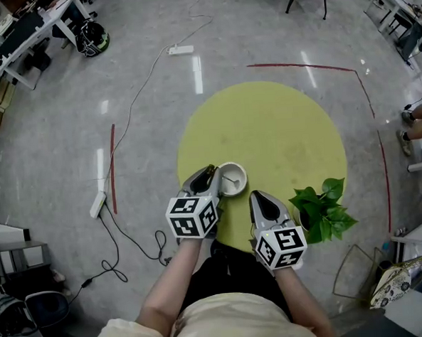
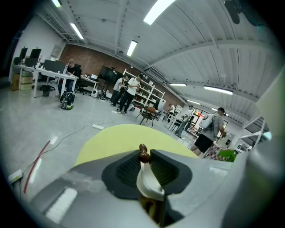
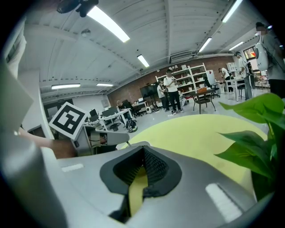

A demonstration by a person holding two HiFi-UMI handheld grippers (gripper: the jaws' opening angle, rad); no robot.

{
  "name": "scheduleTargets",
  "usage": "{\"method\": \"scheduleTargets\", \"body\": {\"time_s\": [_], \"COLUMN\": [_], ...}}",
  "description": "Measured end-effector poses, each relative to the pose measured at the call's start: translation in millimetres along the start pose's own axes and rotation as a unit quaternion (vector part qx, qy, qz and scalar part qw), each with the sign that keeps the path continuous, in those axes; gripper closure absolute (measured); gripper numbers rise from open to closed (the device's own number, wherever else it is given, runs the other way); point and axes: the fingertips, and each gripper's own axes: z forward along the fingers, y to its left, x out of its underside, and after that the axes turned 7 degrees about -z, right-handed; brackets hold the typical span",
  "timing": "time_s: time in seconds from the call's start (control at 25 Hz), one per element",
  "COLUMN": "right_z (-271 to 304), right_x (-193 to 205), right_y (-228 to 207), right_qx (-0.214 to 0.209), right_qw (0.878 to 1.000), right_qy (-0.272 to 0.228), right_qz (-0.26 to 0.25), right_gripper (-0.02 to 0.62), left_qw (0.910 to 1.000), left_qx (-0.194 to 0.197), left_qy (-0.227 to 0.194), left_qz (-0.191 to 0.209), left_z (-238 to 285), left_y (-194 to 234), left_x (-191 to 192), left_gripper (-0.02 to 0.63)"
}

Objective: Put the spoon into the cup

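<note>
Seen from my remote station: the left gripper (image 1: 210,173) has its jaws at a narrow setting with the white spoon (image 2: 148,178) between the pads. The pads look pressed to the spoon, and its brown knob (image 2: 143,154) sits at the fingertips. This gripper's tips touch the left rim of the white cup (image 1: 244,176), which stands upright at the near edge of the round yellow table (image 1: 279,124). I cannot tell from the head view how far the spoon reaches into the cup. The right gripper (image 1: 256,195) rests just right of the cup and apart from it. Its jaws are drawn together at the tips with nothing in them, and only a strip of tabletop shows through the gap. A green plant (image 1: 320,209) sits at the table's right edge, beside that gripper. Beyond the table, a power strip (image 1: 180,50) and its cable lie on the grey floor, along with a line of red tape (image 1: 301,67).
</note>
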Motion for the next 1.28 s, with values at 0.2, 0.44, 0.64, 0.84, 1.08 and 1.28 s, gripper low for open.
{"method": "scheduleTargets", "body": {"time_s": [0.2,0.44,0.64,0.84,1.08,1.28], "right_z": [0,-1,-2,-4,-5,-5], "right_x": [1,3,3,4,4,7], "right_y": [-2,-4,-6,-7,-5,-4], "right_qx": [-0.001,-0.005,-0.004,-0.006,-0.013,-0.016], "right_qw": [1.0,1.0,1.0,1.0,1.0,1.0], "right_qy": [0.0,0.003,0.003,0.003,0.004,0.006], "right_qz": [0.001,0.004,0.007,0.007,0.008,0.005], "right_gripper": [0.594,0.594,0.594,0.594,0.594,0.594], "left_qw": [1.0,0.9999,0.9999,0.9997,0.9994,0.9991], "left_qx": [-0.007,-0.009,-0.015,-0.021,-0.026,-0.027], "left_qy": [0.004,0.003,0.007,0.013,0.02,0.024], "left_qz": [-0.004,-0.004,0.002,0.002,-0.014,-0.022], "left_z": [2,6,9,12,11,6], "left_y": [5,5,8,12,18,22], "left_x": [4,4,2,5,9,12], "left_gripper": [0.535,0.52,0.502,0.486,0.471,0.448]}}
